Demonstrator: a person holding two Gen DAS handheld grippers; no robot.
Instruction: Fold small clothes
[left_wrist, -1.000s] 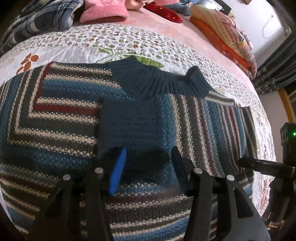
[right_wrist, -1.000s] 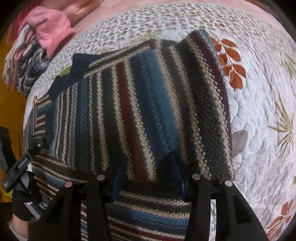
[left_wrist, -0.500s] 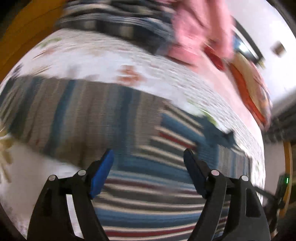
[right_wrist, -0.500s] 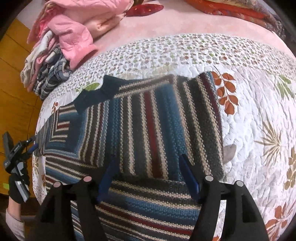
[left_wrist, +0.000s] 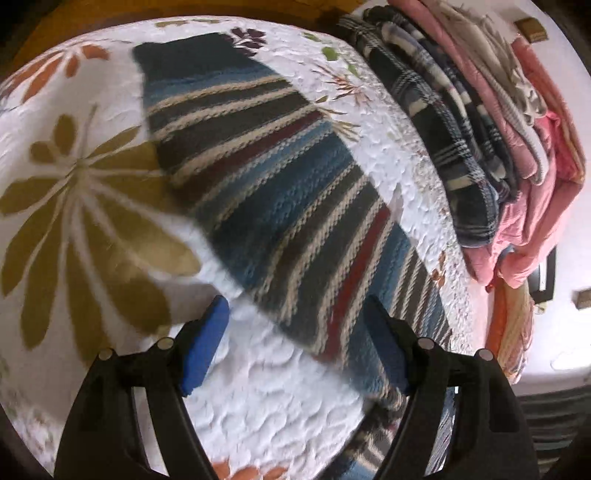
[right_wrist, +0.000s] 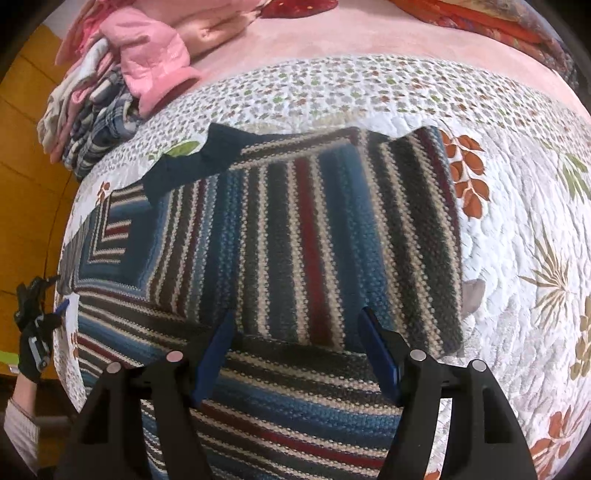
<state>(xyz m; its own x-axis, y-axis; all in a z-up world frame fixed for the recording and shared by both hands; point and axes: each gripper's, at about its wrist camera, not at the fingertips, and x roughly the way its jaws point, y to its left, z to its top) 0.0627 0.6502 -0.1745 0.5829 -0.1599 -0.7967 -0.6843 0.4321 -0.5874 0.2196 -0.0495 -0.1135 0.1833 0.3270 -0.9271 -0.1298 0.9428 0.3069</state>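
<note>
Honestly, my left gripper (left_wrist: 295, 343) hangs wide and empty over the outstretched sleeve (left_wrist: 258, 177) of the striped sweater (right_wrist: 295, 240) lying on the quilt (right_wrist: 517, 221); my right gripper (right_wrist: 299, 347), equally spread, hovers above the folded side. Pinching quilt along with the knit could drag the fold askew.

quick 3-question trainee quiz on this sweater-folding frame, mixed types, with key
1. True or false: the left gripper is shut on the sweater sleeve.
2. In the right wrist view, which sleeve of the striped sweater is already folded across the body? A) its right-hand one B) its left-hand one C) neither
3. Fill in: the sweater lies on a floral ____.

Key: 1 false, both grippers open; 2 A; 3 quilt.
</note>
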